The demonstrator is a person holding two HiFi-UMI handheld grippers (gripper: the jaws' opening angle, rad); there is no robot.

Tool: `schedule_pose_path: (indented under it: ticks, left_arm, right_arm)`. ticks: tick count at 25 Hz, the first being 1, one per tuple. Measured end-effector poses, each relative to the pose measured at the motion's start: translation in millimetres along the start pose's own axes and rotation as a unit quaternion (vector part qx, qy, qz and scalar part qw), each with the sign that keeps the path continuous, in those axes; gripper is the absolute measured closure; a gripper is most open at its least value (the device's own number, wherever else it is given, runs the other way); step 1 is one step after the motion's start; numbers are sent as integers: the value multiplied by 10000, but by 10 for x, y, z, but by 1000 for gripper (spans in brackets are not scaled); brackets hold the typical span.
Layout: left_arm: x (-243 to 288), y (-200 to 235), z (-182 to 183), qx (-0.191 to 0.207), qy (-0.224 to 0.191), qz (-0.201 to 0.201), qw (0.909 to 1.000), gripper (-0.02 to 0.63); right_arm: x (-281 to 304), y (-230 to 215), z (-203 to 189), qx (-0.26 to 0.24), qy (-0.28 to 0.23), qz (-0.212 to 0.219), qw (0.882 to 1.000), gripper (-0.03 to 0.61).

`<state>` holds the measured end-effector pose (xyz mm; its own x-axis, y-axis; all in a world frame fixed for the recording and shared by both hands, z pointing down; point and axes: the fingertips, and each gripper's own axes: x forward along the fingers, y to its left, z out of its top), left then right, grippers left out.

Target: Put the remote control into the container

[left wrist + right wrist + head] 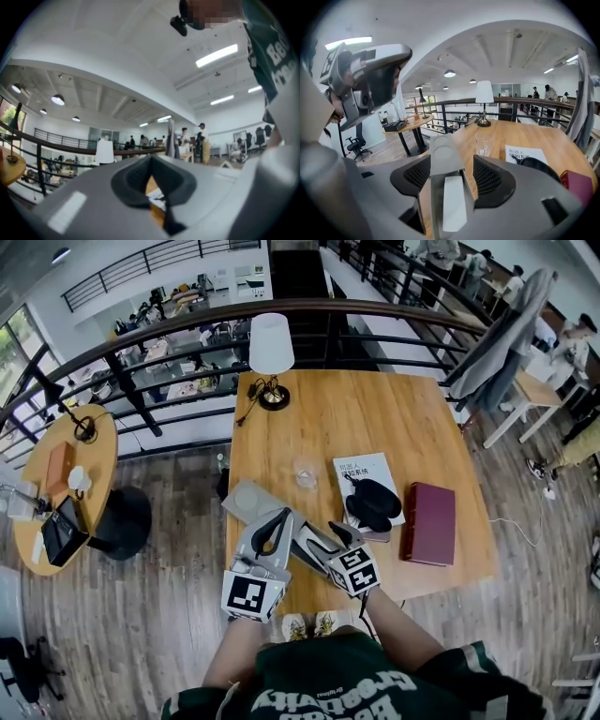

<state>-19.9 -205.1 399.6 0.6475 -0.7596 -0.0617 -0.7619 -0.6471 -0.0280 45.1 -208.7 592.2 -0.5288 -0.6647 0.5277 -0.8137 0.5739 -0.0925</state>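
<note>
Two grippers hang over the near side of the table (375,418), both close to the grey container (242,499) resting on it. Jaws of the right gripper (451,183) are partly closed, pads set against the sides of the remote control (446,157), which is carried clear of the wood just off the container's near right side. Jaws of the left gripper (151,174) are all but together, a thin slit between the pads and nothing in them; it is tipped upward and, in the head view, overlaps the container's near right corner. The remote control is a slim grey bar, long axis in line with the right jaws, round-pad end pointing across the table and past the container's right side, not into it. Risks, as judged: a good part of the bar projects forward of the pads, so it could pivot or slide in them on the swing toward the container; the left gripper stands in that path and could be struck; lowering before the bar is turned to suit the container could catch an end on the rim and shove the container along. A glass (306,473) beyond the container, to its right, looks within reach of the projecting end
</note>
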Motion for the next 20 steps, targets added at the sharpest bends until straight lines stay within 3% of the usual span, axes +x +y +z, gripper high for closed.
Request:
schedule_pose_path:
  ticks: [9, 20]
  left_arm:
    - [-22, -91, 160, -15, -14, -63, 10000, 618]
    - [-108, -206, 504, 210, -151, -186, 9995, 618]
  right_arm:
    - [-690, 158, 975, -255, -1260, 75, 9917, 307]
    - [-1577, 344, 1697, -600, -2446, 106, 9677, 308]
